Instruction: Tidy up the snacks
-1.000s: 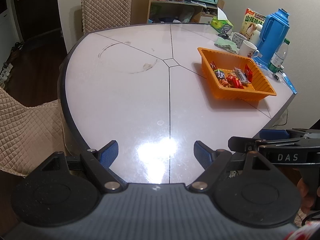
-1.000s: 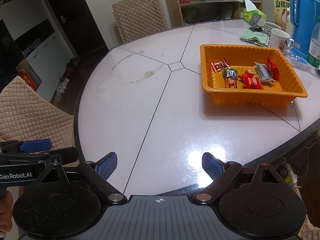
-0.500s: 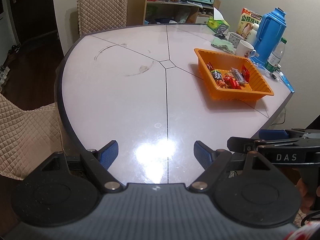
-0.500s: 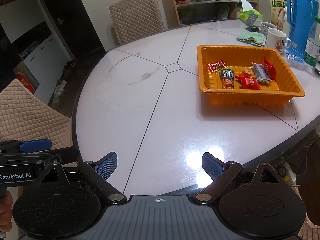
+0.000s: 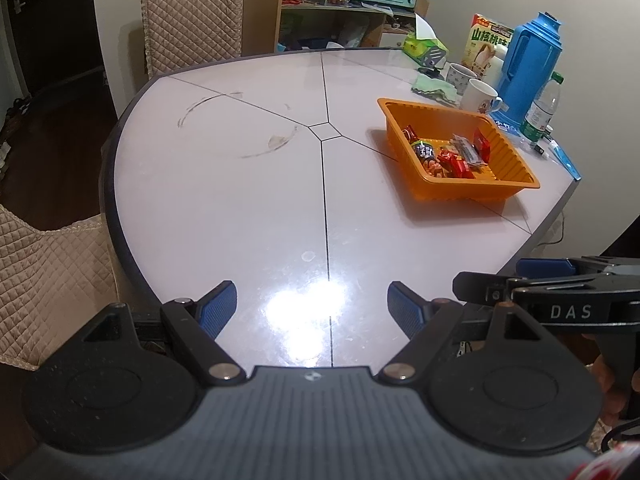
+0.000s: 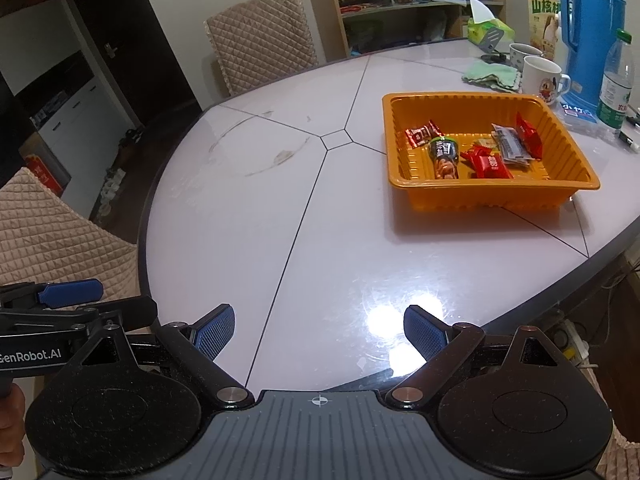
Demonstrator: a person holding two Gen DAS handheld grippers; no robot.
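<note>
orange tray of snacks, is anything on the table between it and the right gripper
Nothing visible. The right gripper is open and empty at the near table edge, and only bare white table lies between it and the orange tray. The mugs, cloth and bottle sit beyond the tray.

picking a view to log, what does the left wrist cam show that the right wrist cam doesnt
Only the left wrist view: the left gripper seen from behind with open, empty jaws, and the right gripper seen side-on at the right edge.

Only the right wrist view: the right gripper's own open, empty jaws, a white cabinet at far left, and the left gripper seen side-on.

Both: the table, the orange tray with snack packets lying inside, white mugs, the blue thermos and quilted chairs.
</note>
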